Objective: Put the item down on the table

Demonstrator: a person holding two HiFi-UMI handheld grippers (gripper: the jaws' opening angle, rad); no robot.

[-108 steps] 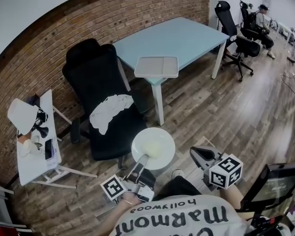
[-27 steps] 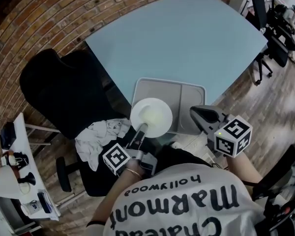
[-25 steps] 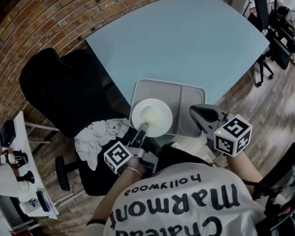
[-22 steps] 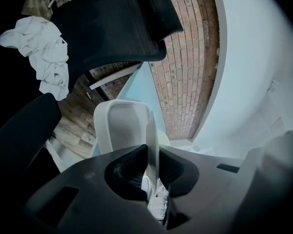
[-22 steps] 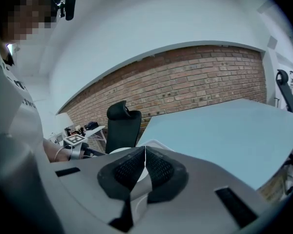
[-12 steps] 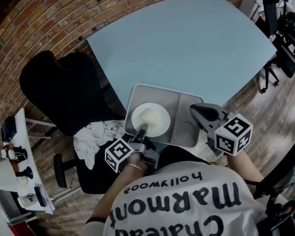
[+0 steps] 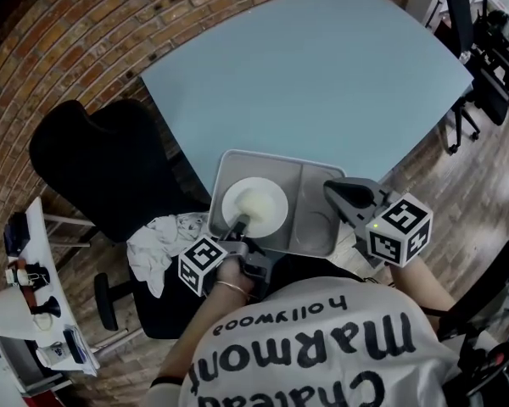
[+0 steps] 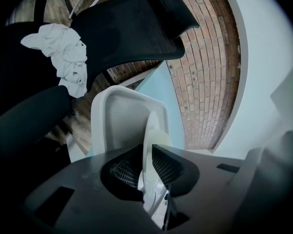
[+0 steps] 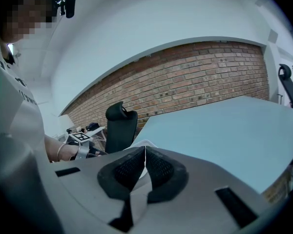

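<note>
Lower and farther forward than a second ago, the plate [image 7: 254, 204] has gone from hanging over the tray's near-left rim to lying inside the outline of its left compartment. The tray [image 7: 318, 227] itself has not shifted on the near edge of the tabletop [image 7: 322, 75].

The left tongs [image 7: 237, 225] are clenched on the plate's near rim. In the left gripper view, the thin white edge runs straight between the two ribbed pads, with the tray wall behind it. From that grip the plate reaches away from the person, toward the far side of the tabletop. It is round, so it has no long axis to line up. Only its tilt matters, and from above it looks close to flat. No view shows whether its underside already touches the tray floor or hangs just above it.

The right tongs [image 7: 332, 192] are closed on nothing. They hover over the near side of the right compartment, beside the plate but apart from it. The left hand is therefore the one placed to finish.

As I judge it, the set-down is nearly done. What remains is a short drop straight down, then letting go and drawing back toward the person along the line of the tongs. Bare tabletop lies beyond and to either side of the tray, should that be the spot wanted.
</note>
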